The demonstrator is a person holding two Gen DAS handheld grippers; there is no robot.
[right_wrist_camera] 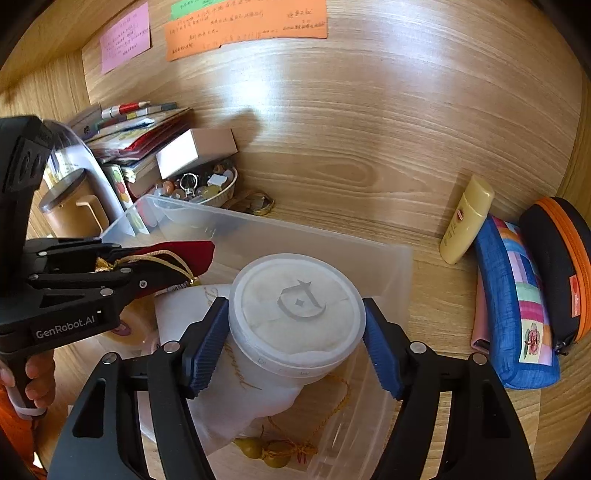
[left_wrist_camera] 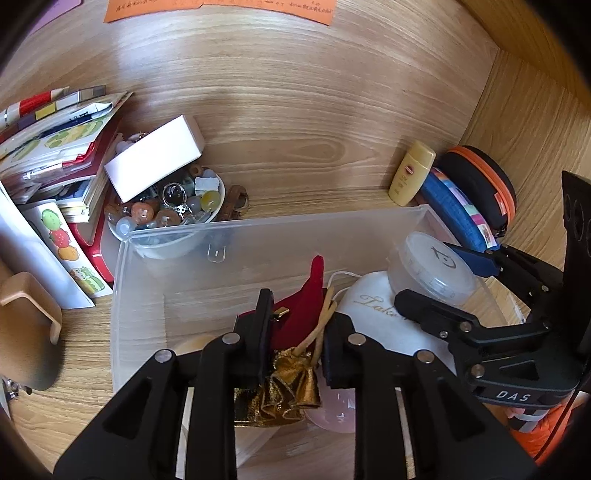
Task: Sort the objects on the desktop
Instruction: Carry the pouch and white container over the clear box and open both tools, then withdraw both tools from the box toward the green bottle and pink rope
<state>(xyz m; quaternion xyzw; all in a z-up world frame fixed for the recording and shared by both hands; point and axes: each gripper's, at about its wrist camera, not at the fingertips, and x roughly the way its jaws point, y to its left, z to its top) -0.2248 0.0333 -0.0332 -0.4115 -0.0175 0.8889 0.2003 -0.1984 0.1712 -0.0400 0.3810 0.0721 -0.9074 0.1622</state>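
The clear plastic bin (right_wrist_camera: 391,266) sits near the front of the wooden tabletop (left_wrist_camera: 295,147), and both tools hang over it. Beyond its far rim lies a broad bare stretch of wood reaching to the back wall, where orange notes (right_wrist_camera: 243,29) and a pink note (right_wrist_camera: 125,40) are stuck. To the left the way is crowded: a bowl of beads (left_wrist_camera: 173,206) touches the bin's far left corner, with a white box (left_wrist_camera: 155,162) tilted on top and a stack of books (left_wrist_camera: 55,147) beside it. To the right stand a yellow bottle (right_wrist_camera: 467,221), a blue patchwork pouch (right_wrist_camera: 517,295) and a black case with an orange zip (right_wrist_camera: 557,266), close against the side wall.

The left tool (left_wrist_camera: 295,325) has its black fingers drawn narrow around a red and gold drawstring pouch (left_wrist_camera: 299,306), held above the bin's left half; whether they press it firmly I cannot tell. The right tool (right_wrist_camera: 295,339) stands partly open, its blue ribbed pads (right_wrist_camera: 207,347) flanking a round frosted container (right_wrist_camera: 295,306) with an embossed lid, the left pad touching, the right just clear. The container rests on a white cloth bag (right_wrist_camera: 221,387) inside the bin, near a yellow gourd charm (right_wrist_camera: 258,450).
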